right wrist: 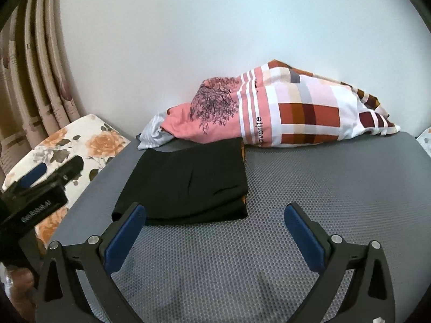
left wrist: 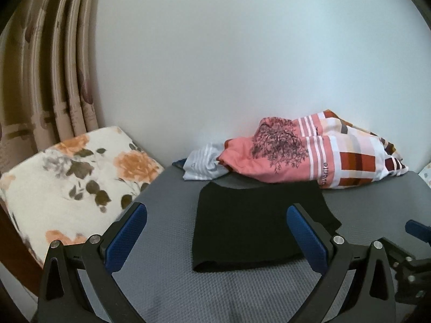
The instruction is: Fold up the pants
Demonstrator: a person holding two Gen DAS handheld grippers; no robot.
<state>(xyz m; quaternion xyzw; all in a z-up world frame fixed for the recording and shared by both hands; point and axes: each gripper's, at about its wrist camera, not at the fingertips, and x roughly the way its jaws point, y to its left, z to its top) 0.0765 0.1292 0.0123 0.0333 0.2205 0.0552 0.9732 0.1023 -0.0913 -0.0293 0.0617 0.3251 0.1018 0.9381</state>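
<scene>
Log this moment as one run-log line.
folded black pants flat on grey textured mat | left gripper open, empty | right gripper open, empty

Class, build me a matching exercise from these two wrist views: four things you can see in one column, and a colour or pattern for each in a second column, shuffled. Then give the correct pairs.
Things
1. folded pants
2. mat
3. cushion
4. pillow

Colour or pattern
A. white with orange flowers
B. plain black
C. pink with a tree print and red checks
D. grey with a dotted texture

Pairs: 1-B, 2-D, 3-A, 4-C
</scene>
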